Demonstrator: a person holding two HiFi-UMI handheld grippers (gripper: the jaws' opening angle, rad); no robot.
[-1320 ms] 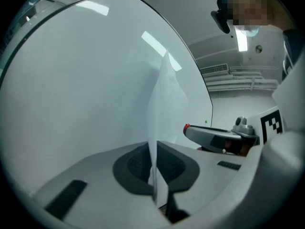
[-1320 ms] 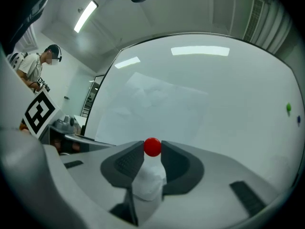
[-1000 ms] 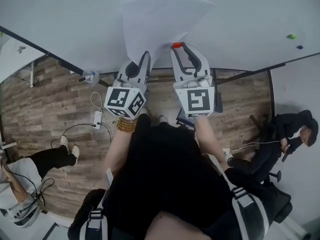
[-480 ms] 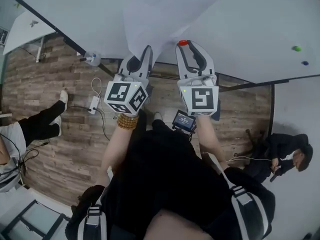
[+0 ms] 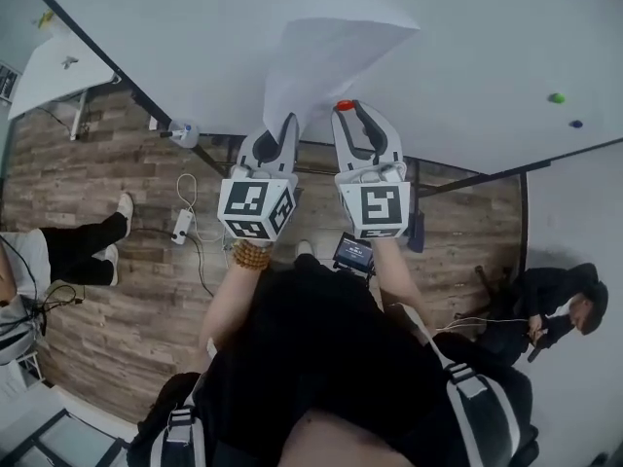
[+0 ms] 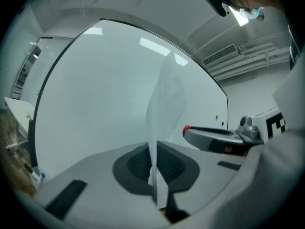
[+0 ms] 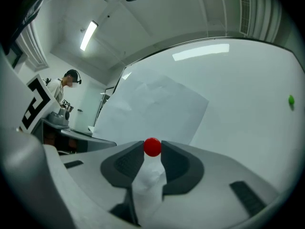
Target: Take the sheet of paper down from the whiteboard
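Note:
A white sheet of paper (image 5: 326, 56) bows away from the whiteboard (image 5: 467, 56), its lower corner pinched in my left gripper (image 5: 289, 125), which is shut on it. In the left gripper view the sheet (image 6: 164, 104) rises edge-on from between the pads of the left gripper (image 6: 155, 165). Just to the right, my right gripper (image 5: 346, 107) holds a small red round magnet (image 5: 344, 105) between its fingertips. The right gripper view shows the magnet (image 7: 152, 147) touching both pads, with the paper (image 7: 152, 109) behind it.
Green (image 5: 556, 97) and blue (image 5: 577, 123) magnets stick to the board at the right. A person sits on the wooden floor at the left (image 5: 68, 256), another at the right (image 5: 555, 285). A power strip (image 5: 182, 227) with cables lies below the board.
My left gripper has shifted a little to the right with the paper's corner, and the sheet now looks narrower and more folded. The right gripper keeps the red magnet beside it.

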